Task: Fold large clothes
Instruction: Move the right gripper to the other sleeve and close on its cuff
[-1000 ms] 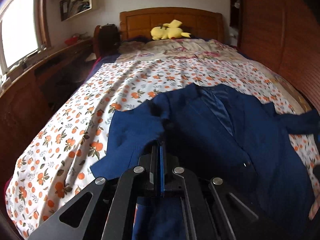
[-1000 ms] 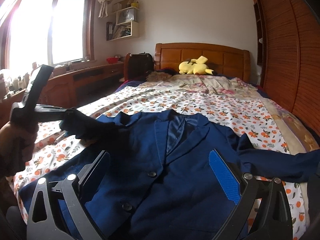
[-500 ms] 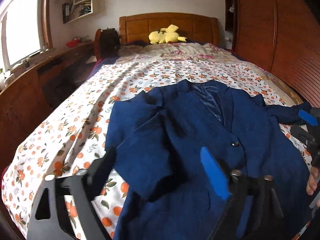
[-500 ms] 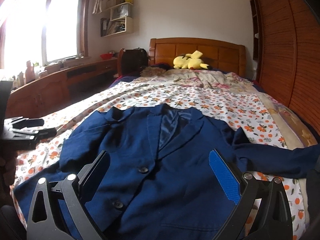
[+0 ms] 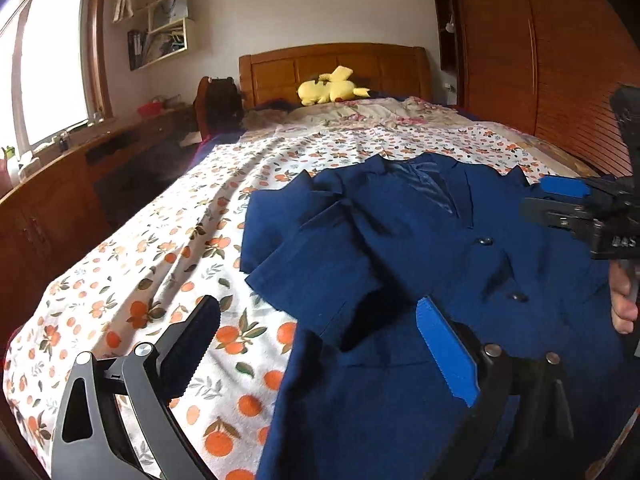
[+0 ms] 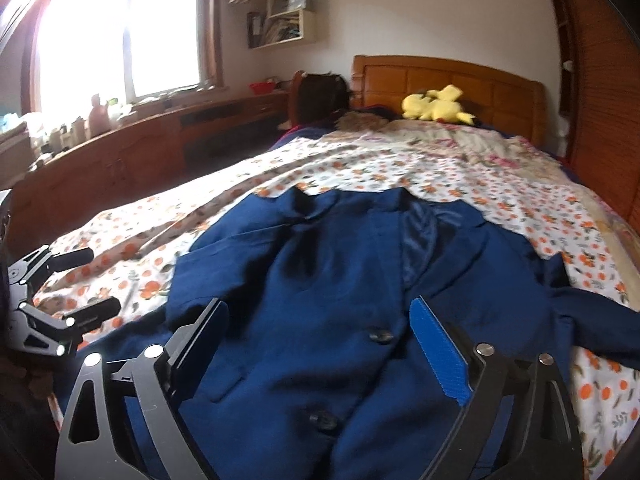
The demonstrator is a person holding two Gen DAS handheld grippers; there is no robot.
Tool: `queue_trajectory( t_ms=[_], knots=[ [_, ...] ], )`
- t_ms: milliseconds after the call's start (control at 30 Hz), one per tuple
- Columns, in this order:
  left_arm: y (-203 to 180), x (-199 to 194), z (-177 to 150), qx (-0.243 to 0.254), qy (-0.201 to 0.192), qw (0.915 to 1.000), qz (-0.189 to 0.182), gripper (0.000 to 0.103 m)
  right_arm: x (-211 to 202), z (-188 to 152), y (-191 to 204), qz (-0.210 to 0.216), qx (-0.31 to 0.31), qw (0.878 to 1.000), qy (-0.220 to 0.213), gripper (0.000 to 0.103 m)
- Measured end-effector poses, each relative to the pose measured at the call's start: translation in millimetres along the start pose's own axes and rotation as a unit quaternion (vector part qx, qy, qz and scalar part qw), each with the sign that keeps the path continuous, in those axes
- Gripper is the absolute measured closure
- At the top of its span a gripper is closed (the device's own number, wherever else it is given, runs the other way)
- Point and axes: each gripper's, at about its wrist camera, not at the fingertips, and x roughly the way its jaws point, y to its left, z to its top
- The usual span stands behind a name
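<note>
Two grippers hover over one navy blazer (image 5: pixel 420 248) spread face-up on a floral bedspread (image 5: pixel 160 248). The left gripper (image 5: pixel 320 344) has just been opening; its jaws stand wide and empty, the jacket's folded-in sleeve (image 5: pixel 316 276) just ahead of them. The right gripper (image 6: pixel 320 344) has just been closing slightly, yet stands wide and empty above the buttoned front; the other sleeve (image 6: pixel 592 320) trails out beyond its blue pad. The cloth looks soft, fairly heavy and limp, likely to sag, so the sleeve cuff or a shoulder seam seems the best hold.
</note>
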Motion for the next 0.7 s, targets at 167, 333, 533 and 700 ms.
queue_trajectory(
  t_ms=[167, 333, 533, 700],
  knots=[
    [16, -9, -14, -0.013, -0.009, 0.9999, -0.003, 0.004, 15, -1, 21, 0.023, -0.020, 0.999, 0.021, 0.023],
    [37, -16, -33, -0.036, -0.008, 0.9993, -0.002, 0.004, 19, -4, 37, 0.035, -0.038, 0.998, 0.035, 0.029],
    [59, -29, -43, -0.042, -0.015, 0.9990, -0.003, 0.004, 15, -3, 59, 0.039, -0.067, 0.996, 0.042, 0.029],
    [79, -44, -49, -0.059, -0.016, 0.9980, -0.016, 0.004, 26, 5, 84, 0.048, -0.089, 0.993, 0.061, 0.029]
  ],
)
